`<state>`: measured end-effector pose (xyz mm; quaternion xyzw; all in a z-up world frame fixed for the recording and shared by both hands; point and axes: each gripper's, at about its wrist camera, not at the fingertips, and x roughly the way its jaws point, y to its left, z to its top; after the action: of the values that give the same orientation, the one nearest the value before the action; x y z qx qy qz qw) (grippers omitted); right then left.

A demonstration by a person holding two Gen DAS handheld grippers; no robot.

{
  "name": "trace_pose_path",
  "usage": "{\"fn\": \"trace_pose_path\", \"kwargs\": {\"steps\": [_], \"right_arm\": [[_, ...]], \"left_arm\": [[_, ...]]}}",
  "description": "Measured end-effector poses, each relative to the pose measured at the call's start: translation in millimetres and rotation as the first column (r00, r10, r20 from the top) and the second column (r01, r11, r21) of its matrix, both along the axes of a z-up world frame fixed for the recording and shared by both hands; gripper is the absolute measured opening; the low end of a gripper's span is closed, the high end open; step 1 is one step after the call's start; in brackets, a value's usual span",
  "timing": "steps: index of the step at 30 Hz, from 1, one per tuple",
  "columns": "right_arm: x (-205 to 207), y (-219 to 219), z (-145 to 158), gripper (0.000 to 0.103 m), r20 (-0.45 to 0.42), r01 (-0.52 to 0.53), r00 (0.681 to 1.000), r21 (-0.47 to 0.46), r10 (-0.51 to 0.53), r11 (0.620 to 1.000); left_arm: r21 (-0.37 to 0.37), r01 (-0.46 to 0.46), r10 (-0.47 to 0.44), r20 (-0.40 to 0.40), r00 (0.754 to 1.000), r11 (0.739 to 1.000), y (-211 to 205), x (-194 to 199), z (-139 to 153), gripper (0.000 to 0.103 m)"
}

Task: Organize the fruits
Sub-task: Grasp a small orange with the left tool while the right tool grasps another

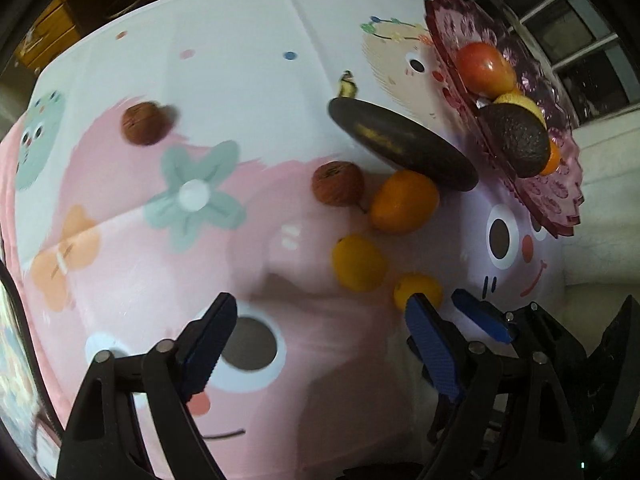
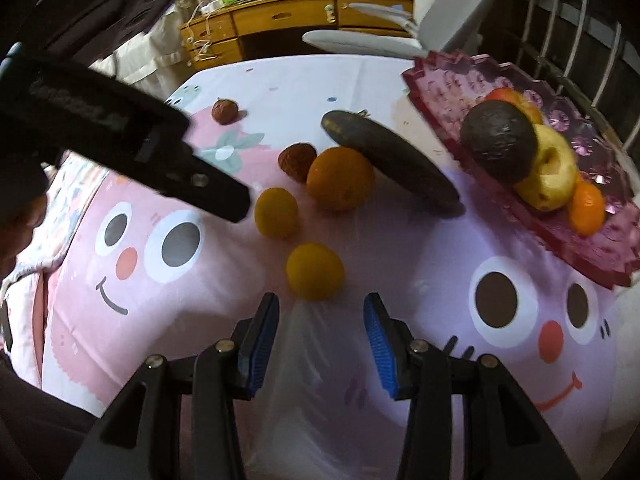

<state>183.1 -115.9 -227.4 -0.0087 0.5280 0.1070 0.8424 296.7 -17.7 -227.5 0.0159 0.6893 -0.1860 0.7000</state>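
My left gripper (image 1: 320,340) hangs over the pink cartoon tablecloth (image 1: 132,288) with its jaws spread wide and nothing between them; the cloth alone shows in the gap. My right gripper (image 2: 322,344) points down at the same cloth, jaws partly apart and empty, and the nearest small yellow-orange fruit (image 2: 315,271) lies just beyond its fingertips, not touching them. In the left wrist view that same fruit sits right behind one blue pad, so I cannot tell whether they touch there. Farther out lie a second small yellow fruit (image 2: 277,212), a larger orange (image 2: 340,178) and a brown wrinkled fruit (image 2: 298,160) in a loose cluster, the orange and the brown one close together. A long dark fruit with a yellowish streak (image 1: 400,144) lies slantwise just past the orange, its right end close to the pink scalloped plate (image 2: 592,256) on the right side of the table. On the plate (already fairly full) I see a dark avocado (image 2: 498,140), a yellow fruit (image 2: 556,176), a small orange one (image 2: 586,208) and a red-orange fruit (image 1: 484,68). Another brown fruit (image 2: 225,111) sits alone, far left, well apart from the rest.
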Motion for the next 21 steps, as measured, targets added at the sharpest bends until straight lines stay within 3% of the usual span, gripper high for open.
{"fn": "trace_pose_path", "kwargs": {"steps": [7, 10, 21], "right_arm": [[3.0, 5.0, -5.2, 0.044, 0.024, -0.036, 0.999, 0.03, 0.035, 0.999], [4.8, 8.0, -8.8, 0.041, 0.036, -0.029, 0.999, -0.002, 0.029, 1.0], [7.7, -2.2, -11.4, 0.033, 0.043, 0.01, 0.999, 0.029, -0.011, 1.0]], "left_arm": [[0.004, 0.034, -0.034, -0.018, 0.999, 0.999, -19.3, 7.4, -13.8, 0.074], [0.014, 0.046, -0.046, -0.017, 0.999, 0.999, -24.3, 9.9, -17.4, 0.065], [-0.003, 0.062, -0.062, -0.035, 0.997, 0.998, -31.6, 16.3, -24.4, 0.033]]}}
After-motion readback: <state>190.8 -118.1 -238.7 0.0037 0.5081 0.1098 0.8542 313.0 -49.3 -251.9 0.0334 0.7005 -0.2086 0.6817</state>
